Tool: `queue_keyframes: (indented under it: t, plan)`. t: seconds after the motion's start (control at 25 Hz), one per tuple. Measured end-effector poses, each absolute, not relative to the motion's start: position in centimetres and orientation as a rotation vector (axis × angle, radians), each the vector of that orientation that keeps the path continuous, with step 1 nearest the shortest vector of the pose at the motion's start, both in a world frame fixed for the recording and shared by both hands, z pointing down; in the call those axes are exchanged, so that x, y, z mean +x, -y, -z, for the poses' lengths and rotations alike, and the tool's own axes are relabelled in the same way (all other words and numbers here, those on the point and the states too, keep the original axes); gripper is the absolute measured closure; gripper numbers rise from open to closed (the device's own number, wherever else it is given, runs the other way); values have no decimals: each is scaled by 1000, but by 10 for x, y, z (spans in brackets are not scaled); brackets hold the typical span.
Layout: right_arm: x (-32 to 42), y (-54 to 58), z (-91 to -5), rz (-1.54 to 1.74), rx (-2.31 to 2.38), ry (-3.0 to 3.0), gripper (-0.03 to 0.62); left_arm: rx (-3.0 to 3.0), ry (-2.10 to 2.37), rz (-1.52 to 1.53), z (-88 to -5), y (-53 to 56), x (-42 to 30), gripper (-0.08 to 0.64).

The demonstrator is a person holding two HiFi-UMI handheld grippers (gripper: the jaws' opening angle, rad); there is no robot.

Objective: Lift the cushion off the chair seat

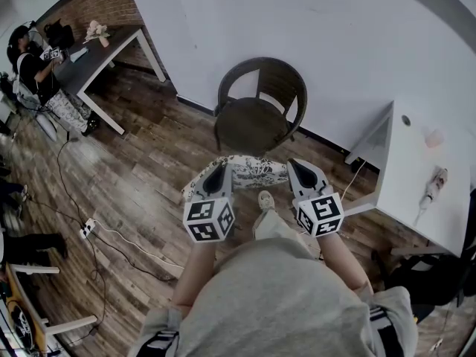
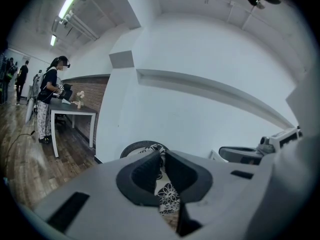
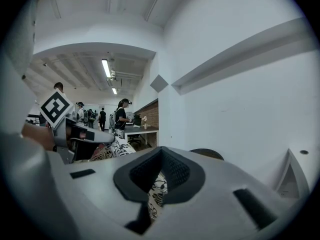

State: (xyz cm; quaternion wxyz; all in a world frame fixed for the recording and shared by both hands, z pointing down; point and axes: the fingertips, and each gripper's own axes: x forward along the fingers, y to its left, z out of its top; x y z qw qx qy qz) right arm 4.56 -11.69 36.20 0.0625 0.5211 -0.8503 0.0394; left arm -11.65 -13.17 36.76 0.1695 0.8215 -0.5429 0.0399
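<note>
I have the cushion (image 1: 251,172) held up between both grippers, clear of the chair (image 1: 256,121) and on the near side of it, over the wood floor (image 1: 141,177). The left gripper (image 1: 217,172) pinches the cushion's left end; in its own view the jaws are pressed onto the flowered fabric (image 2: 165,191). The right gripper (image 1: 297,169) pinches the right end, with its jaws clamped on the fabric (image 3: 153,194) as well. The cushion sags a little between them. The chair seat is bare, its round back against the far white wall (image 1: 320,43). A white worktop (image 1: 416,181) stands to the right. At the far left, a person (image 1: 36,71) stands at a dark worktop (image 1: 100,50).
</note>
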Motion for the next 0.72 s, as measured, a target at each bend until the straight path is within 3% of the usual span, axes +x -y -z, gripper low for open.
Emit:
queue_keyframes:
  t: [0.72]
  plan:
    - [45, 123, -362, -112, 1588, 2556, 597, 2329, 1544, -115, -369, 139, -120, 529]
